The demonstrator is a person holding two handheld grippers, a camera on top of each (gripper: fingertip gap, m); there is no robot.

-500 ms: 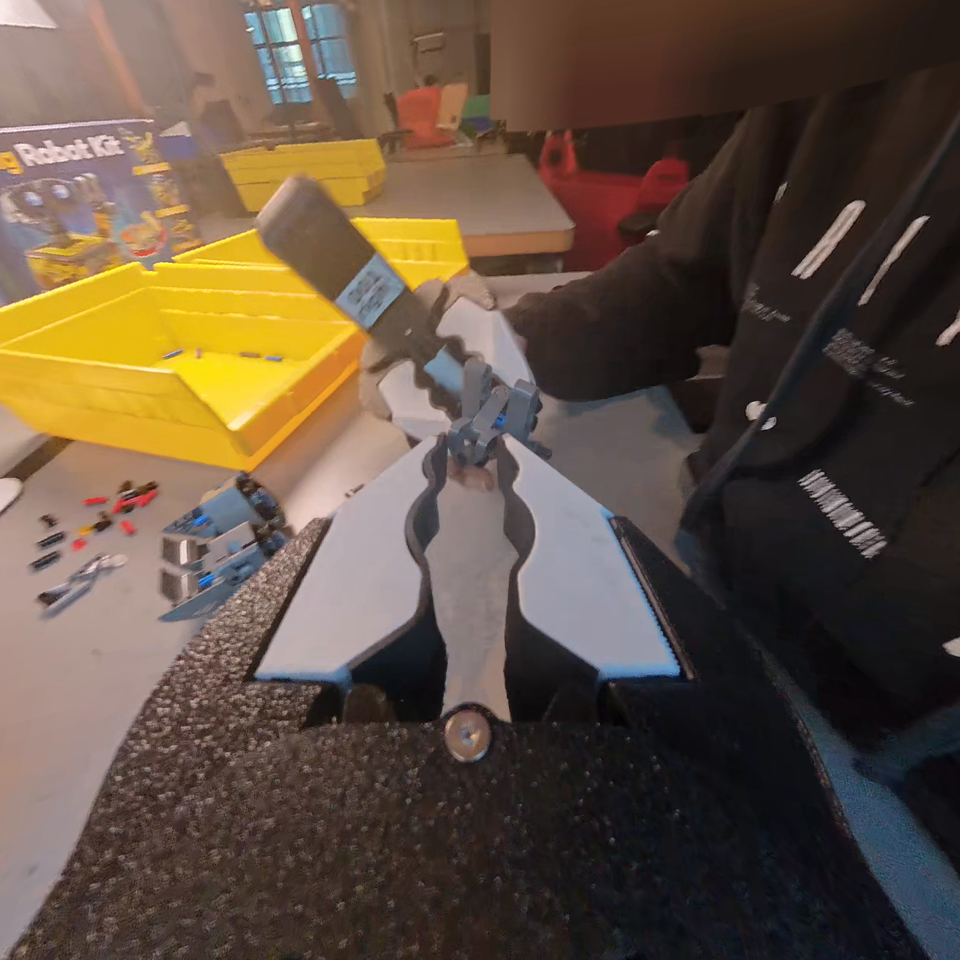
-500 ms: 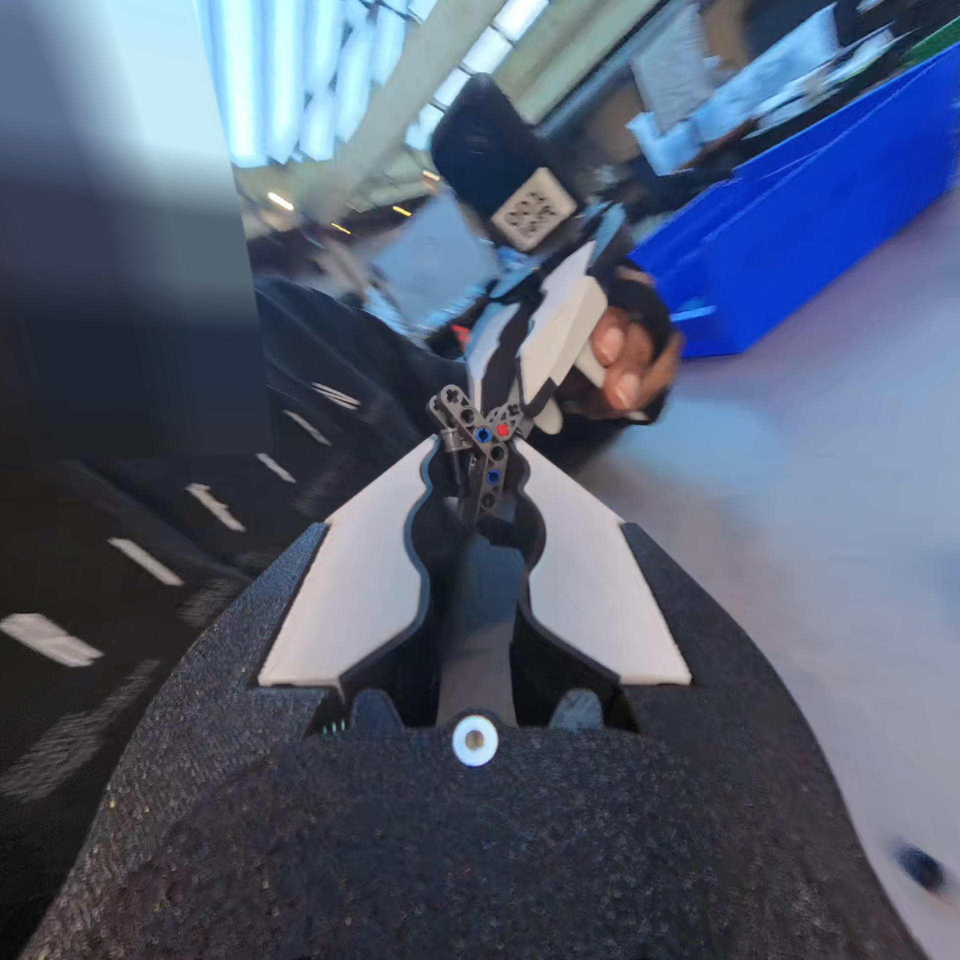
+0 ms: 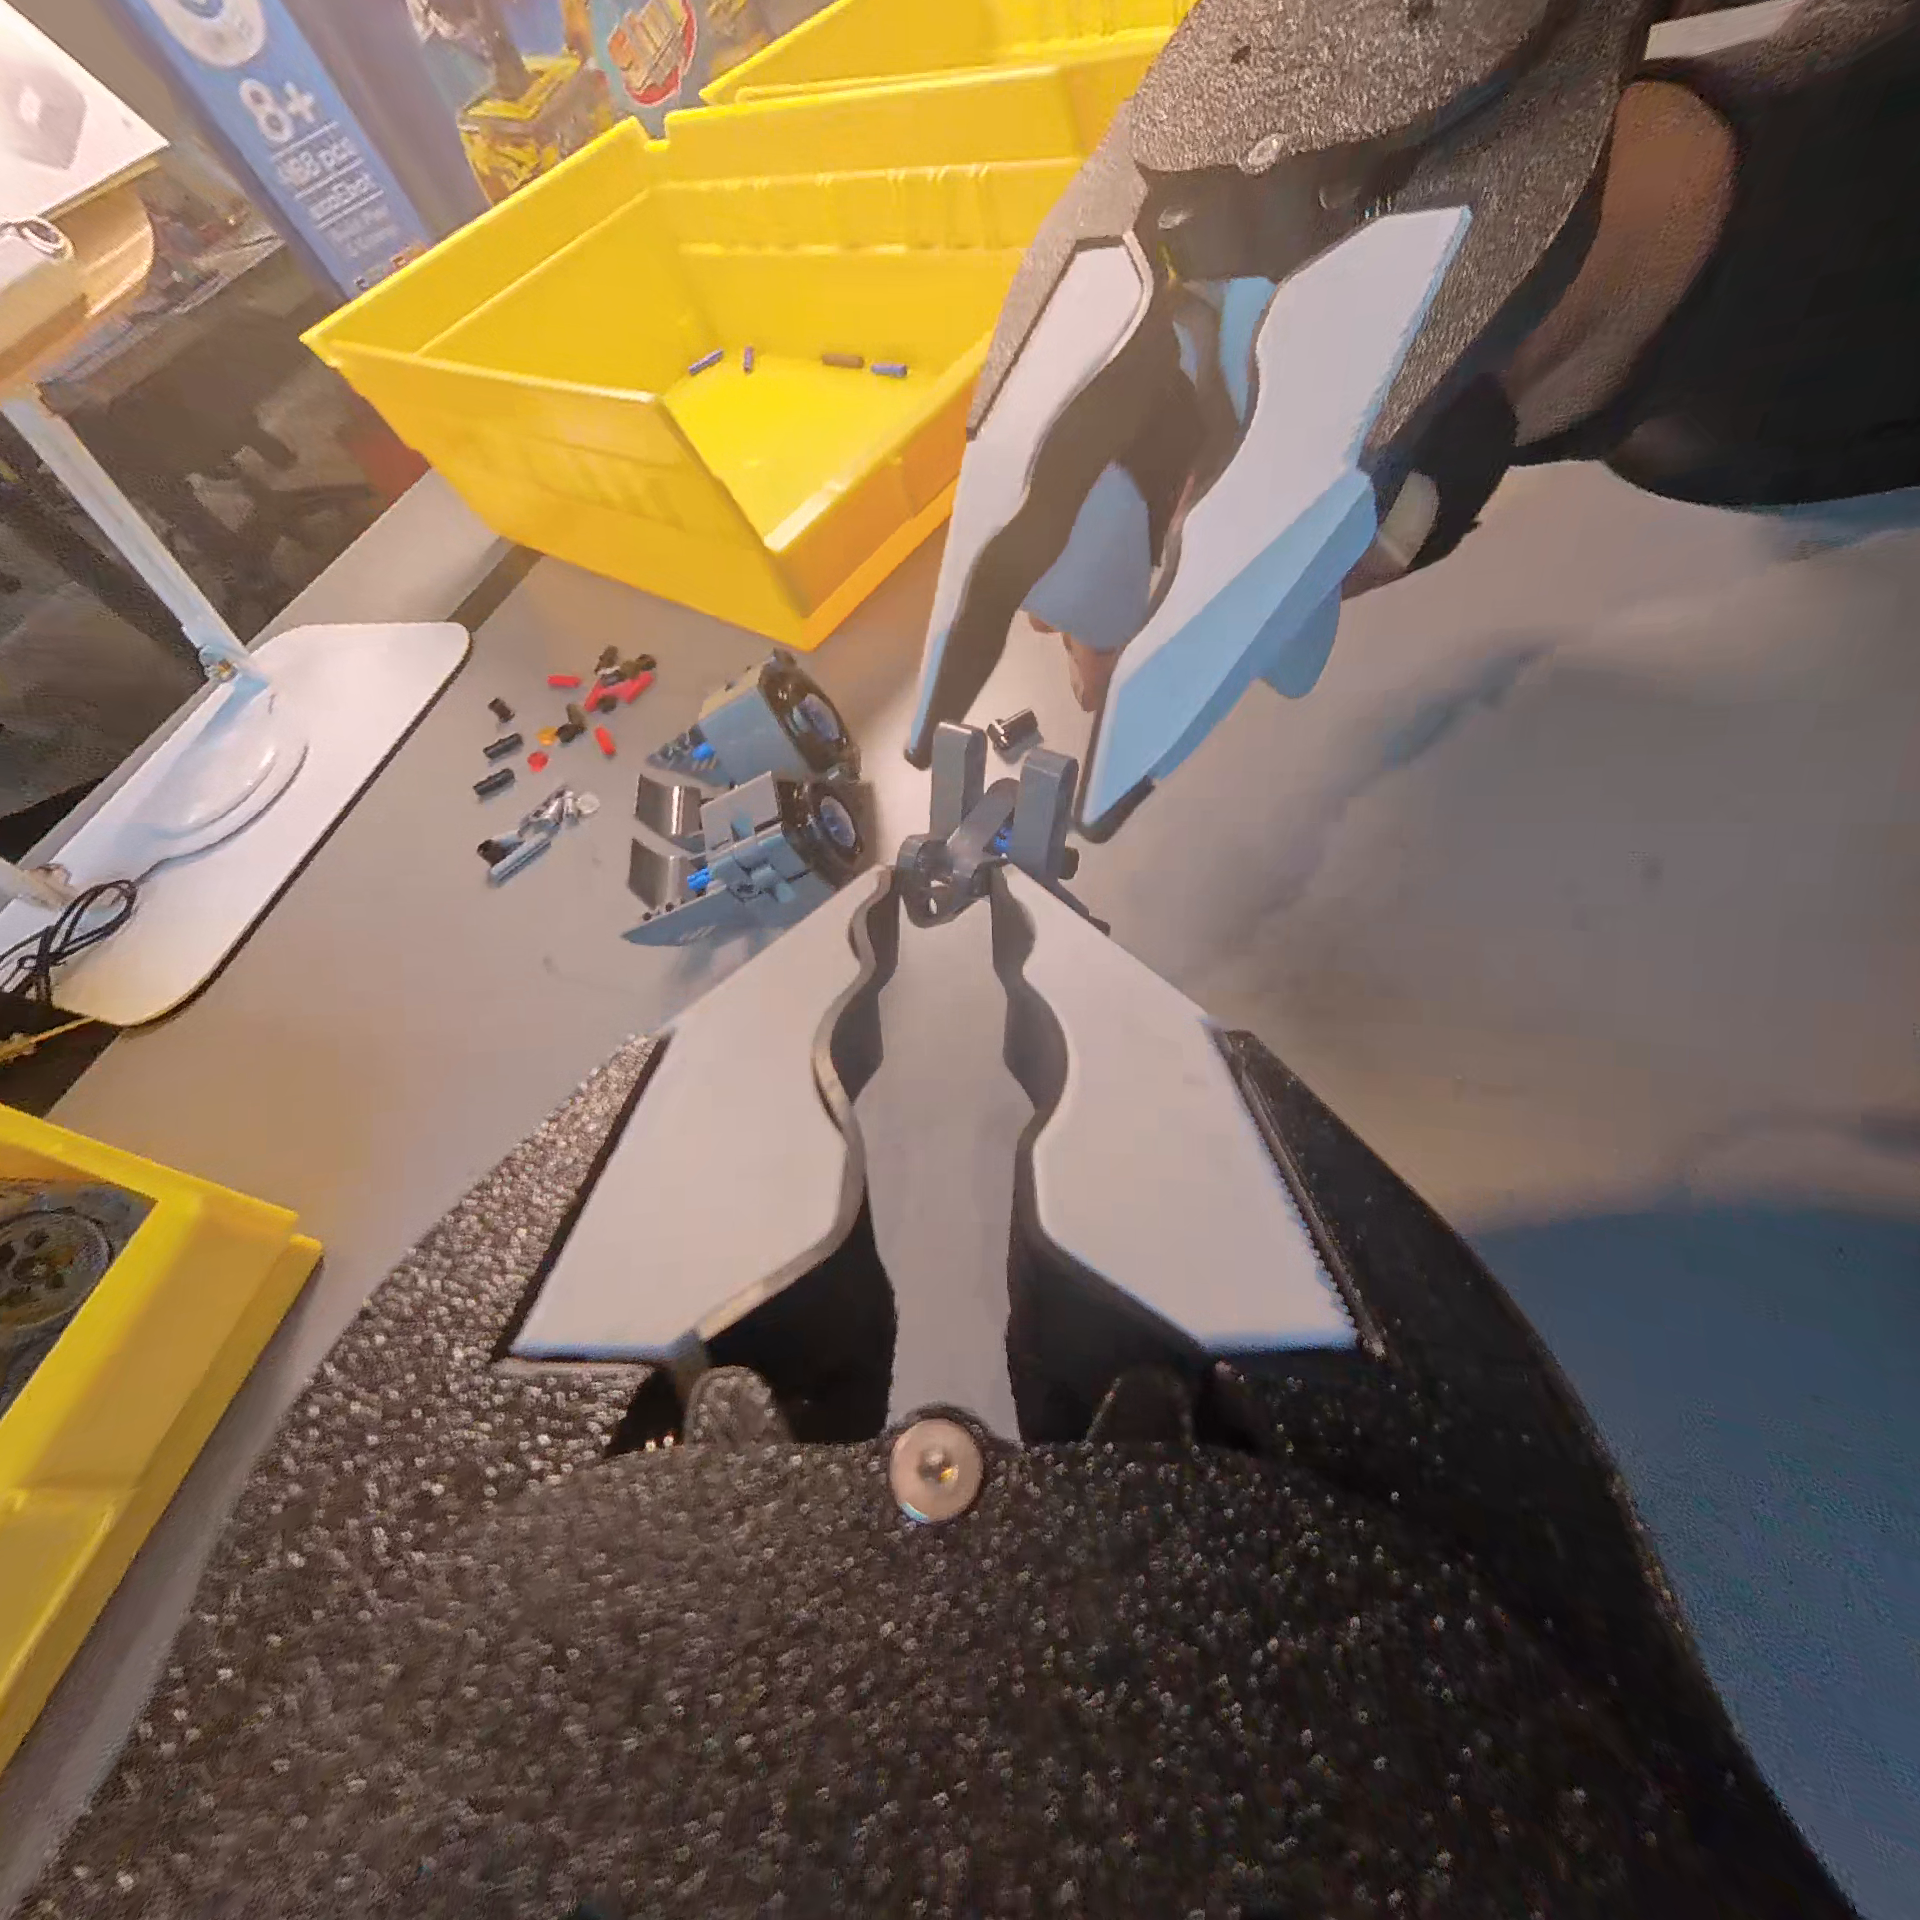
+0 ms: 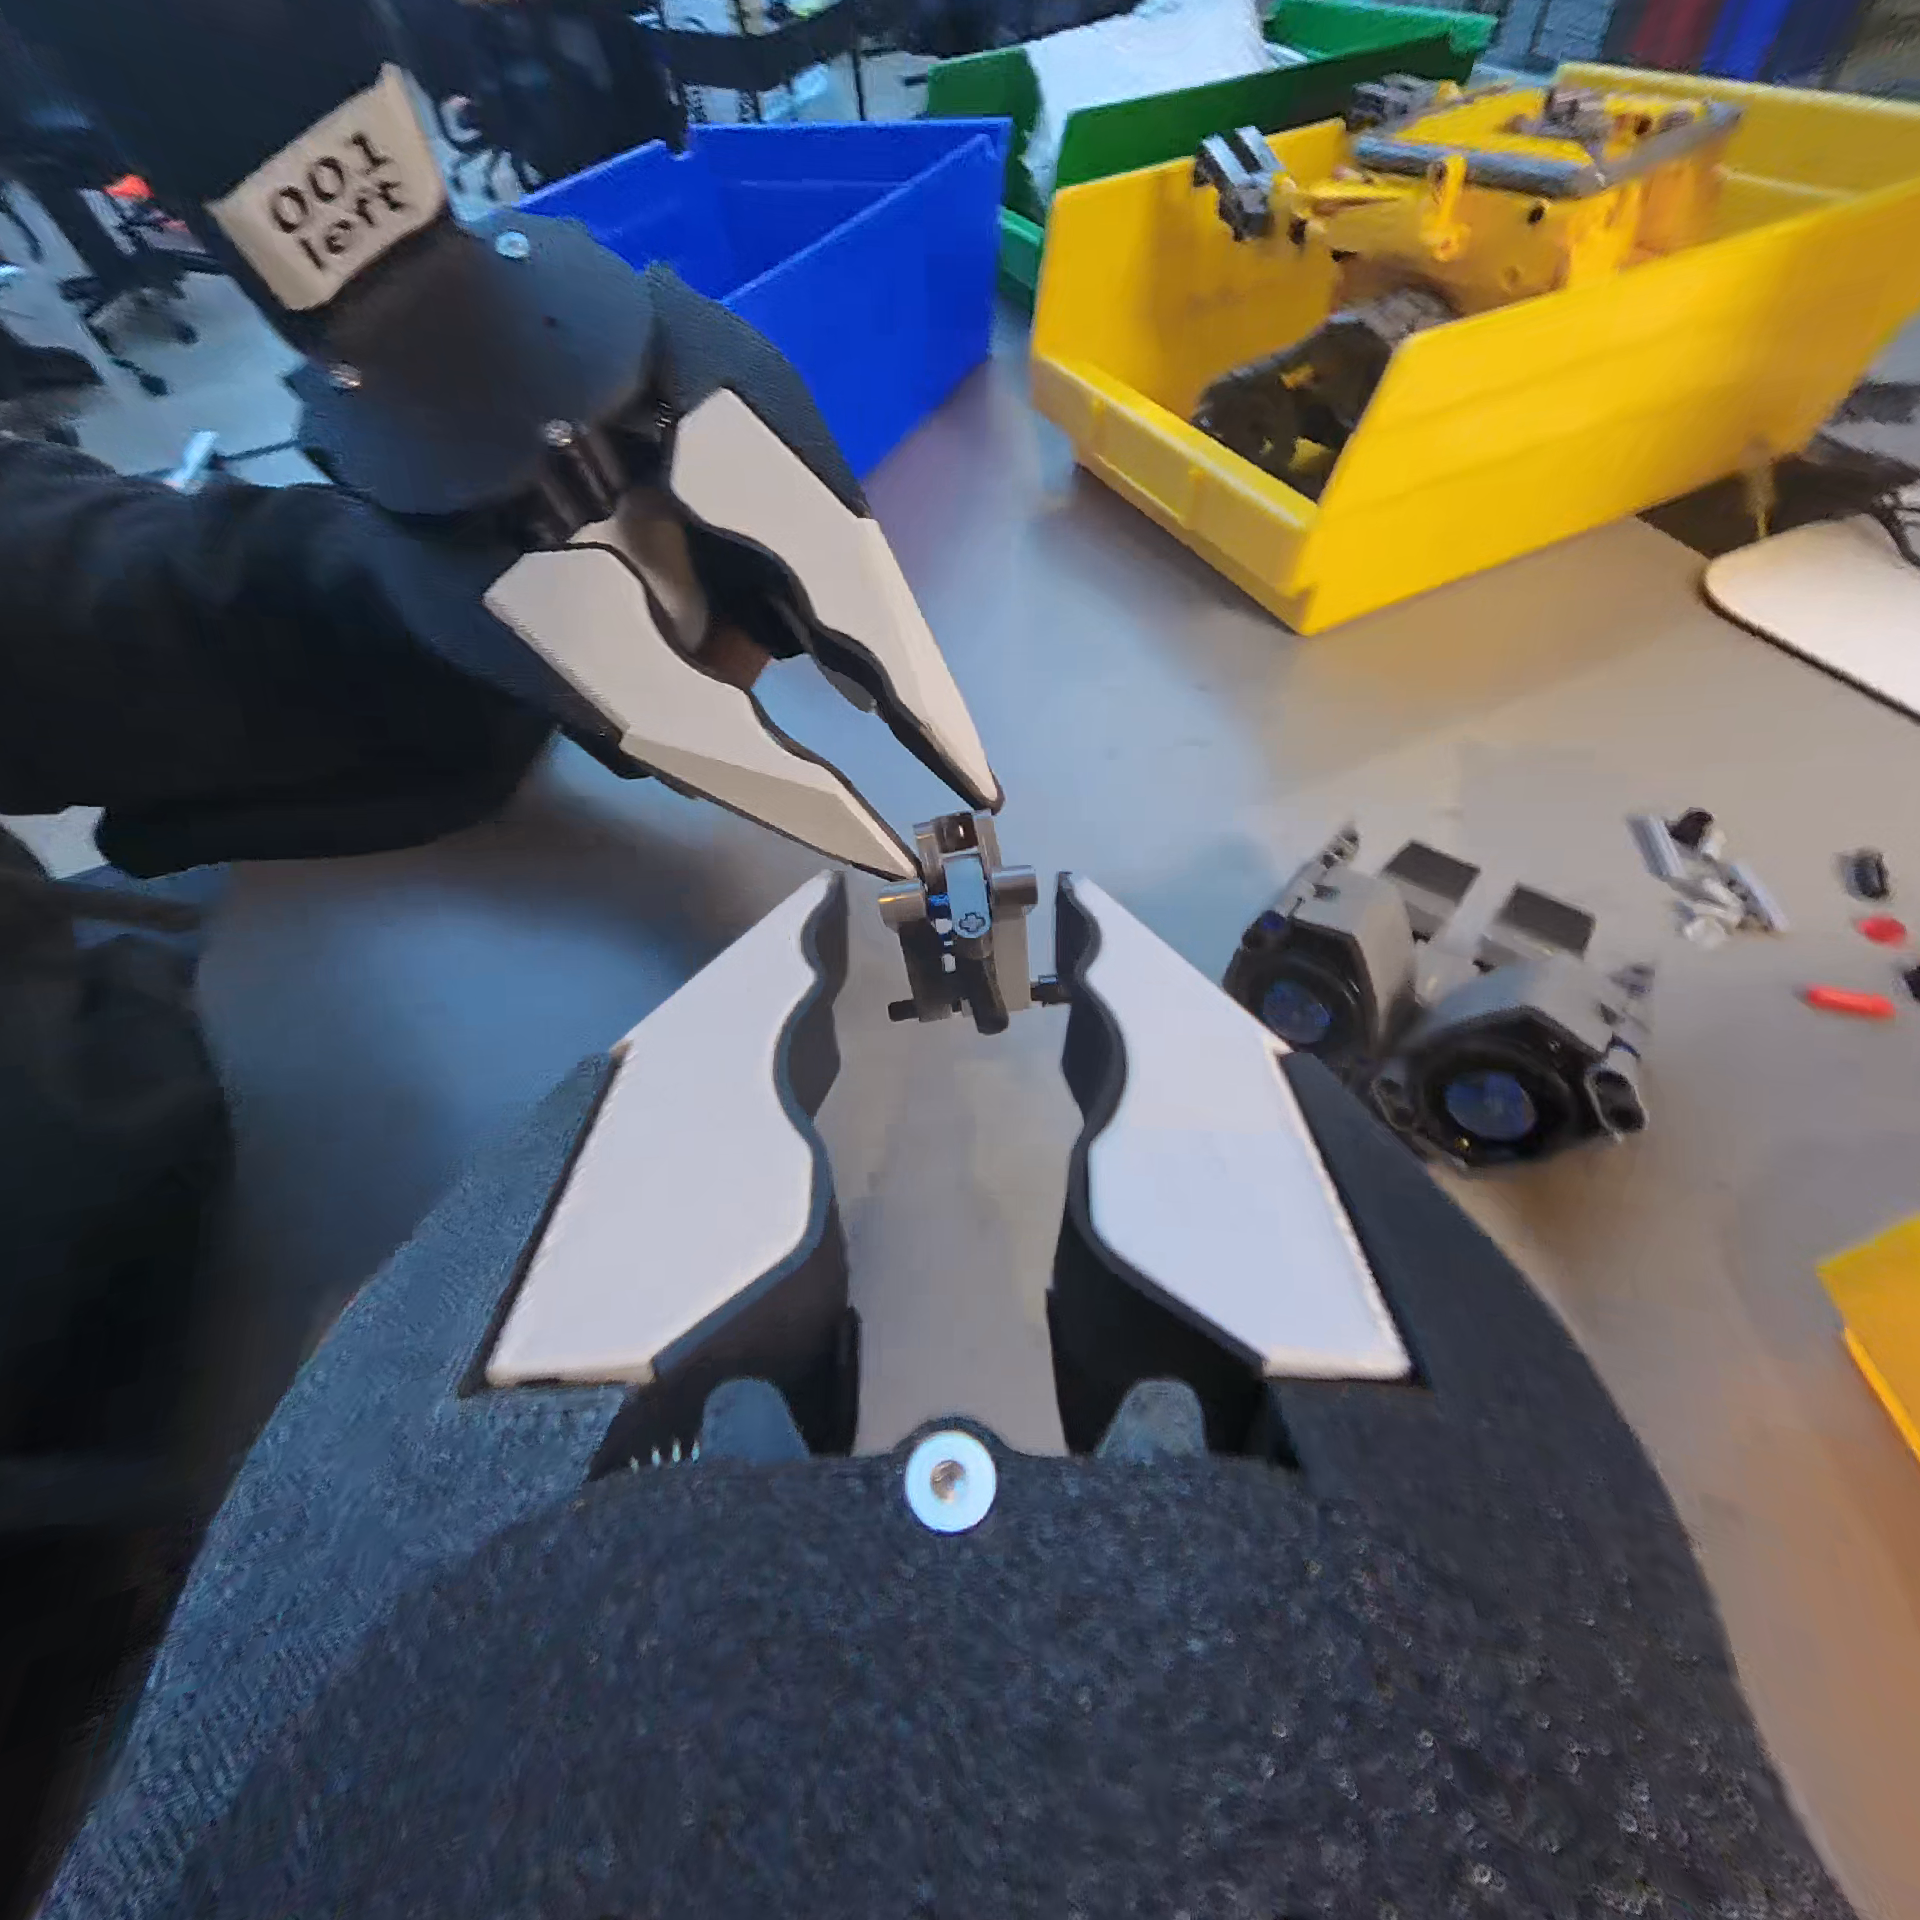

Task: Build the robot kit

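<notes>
A small grey brick assembly (image 3: 958,774) with blue pins hangs just above the grey table (image 3: 1455,831). My left gripper (image 3: 940,883) is shut on one end of it. In the right wrist view the left gripper (image 4: 945,836) comes in from the upper left and pinches the assembly (image 4: 966,935) at its top. My right gripper (image 4: 951,883) is open, with one finger on either side of the assembly and a gap to each. In the left wrist view the right gripper (image 3: 1008,790) reaches down from the upper right, held by a gloved hand (image 3: 1662,312).
A twin grey motor module (image 4: 1434,1018) lies on the table beside the grippers, with small red and black pieces (image 3: 571,717) past it. Around stand yellow bins (image 3: 582,416), a yellow bin holding a model (image 4: 1247,488), a blue bin (image 4: 831,229) and a white lamp base (image 3: 260,790). Both grippers' tips are close together, under 4 cm apart.
My right gripper has opened and let go of the assembly. Both grippers have tilted down towards the table, and the left one still holds the assembly.
</notes>
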